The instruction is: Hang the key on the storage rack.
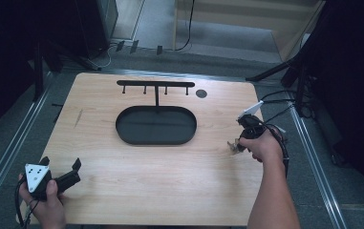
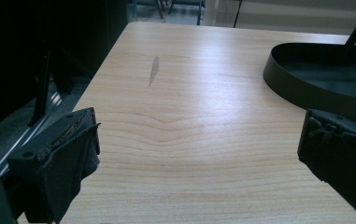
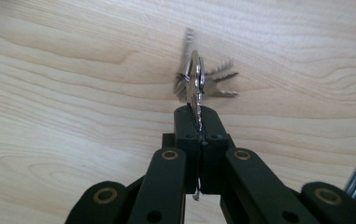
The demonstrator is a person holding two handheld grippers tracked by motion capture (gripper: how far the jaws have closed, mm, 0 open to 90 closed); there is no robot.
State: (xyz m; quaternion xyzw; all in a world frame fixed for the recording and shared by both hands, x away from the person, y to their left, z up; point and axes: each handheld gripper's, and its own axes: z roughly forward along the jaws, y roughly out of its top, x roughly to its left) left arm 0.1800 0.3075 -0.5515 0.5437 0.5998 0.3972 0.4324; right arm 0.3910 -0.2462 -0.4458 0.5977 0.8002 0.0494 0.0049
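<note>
Nearest the lens in the right gripper view, the right gripper (image 3: 199, 122) rises from the bottom centre of the frame with its black jaws pressed together on a bunch of keys (image 3: 199, 79); the key ring stands edge-on above the jaw tips, and several key blades fan out to the right, slightly blurred, above the pale wooden worktop (image 3: 73, 93). High view: the same right gripper (image 1: 240, 143) sits at the right of the frame, held in the person's right hand (image 1: 264, 145), with the keys (image 1: 232, 146) at its tip near the right edge of the worktop (image 1: 170, 181). At lower left of the high view, the left gripper (image 1: 61, 164) is held in the left hand (image 1: 46, 202) over the near left corner of the worktop, a grey three-cornered plate (image 1: 35, 175) on top, its jaws spread wide and holding nothing. Left gripper view: the two padded jaws stand far apart at lower left and lower right, bare wood between them. A black oval tray (image 1: 155, 125) lies at the centre of the high view, with a black T-shaped hook rack (image 1: 155, 86) rising from its far rim. The tray's wall (image 2: 306, 91) appears at upper right of the left gripper view.
</note>
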